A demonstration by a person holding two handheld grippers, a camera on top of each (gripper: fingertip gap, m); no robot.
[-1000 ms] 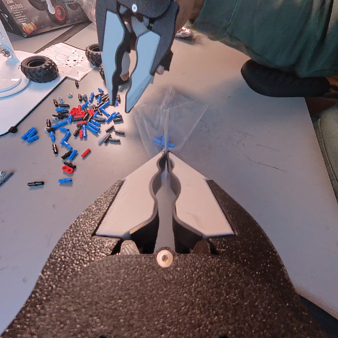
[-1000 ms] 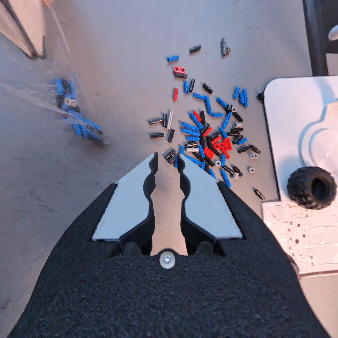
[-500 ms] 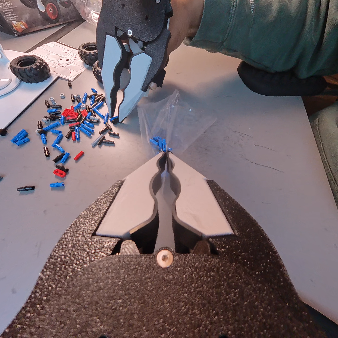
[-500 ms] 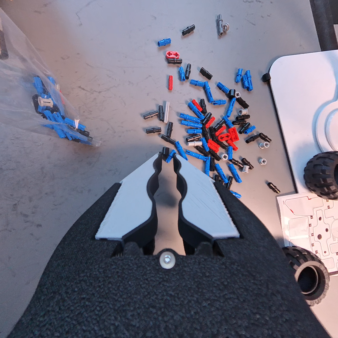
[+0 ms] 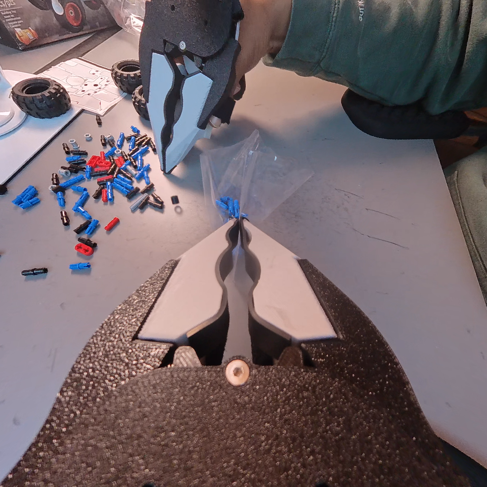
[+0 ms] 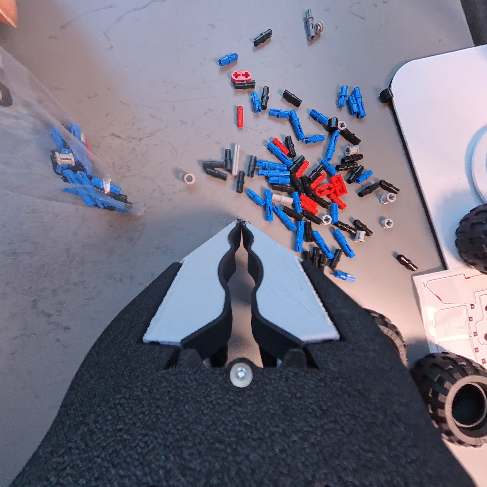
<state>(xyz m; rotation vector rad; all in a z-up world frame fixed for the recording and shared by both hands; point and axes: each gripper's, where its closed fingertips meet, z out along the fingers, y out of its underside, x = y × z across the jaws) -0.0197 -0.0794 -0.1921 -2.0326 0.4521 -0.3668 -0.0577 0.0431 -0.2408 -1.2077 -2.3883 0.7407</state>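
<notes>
On the grey bench (image 5: 342,237), left tongs (image 5: 239,220) pinching a clear bag (image 5: 253,174) of pins; right tongs (image 6: 241,222) closed, empty, tips beside scattered pins (image 6: 297,179).

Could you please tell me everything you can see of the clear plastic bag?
The bag is thin, clear, crinkled plastic. The left gripper is shut on one end of it, and the rest fans out away from that gripper above the grey table. Small pins, mostly blue with some black and one light grey, are bunched inside toward one corner. The right gripper is apart from it.
</notes>
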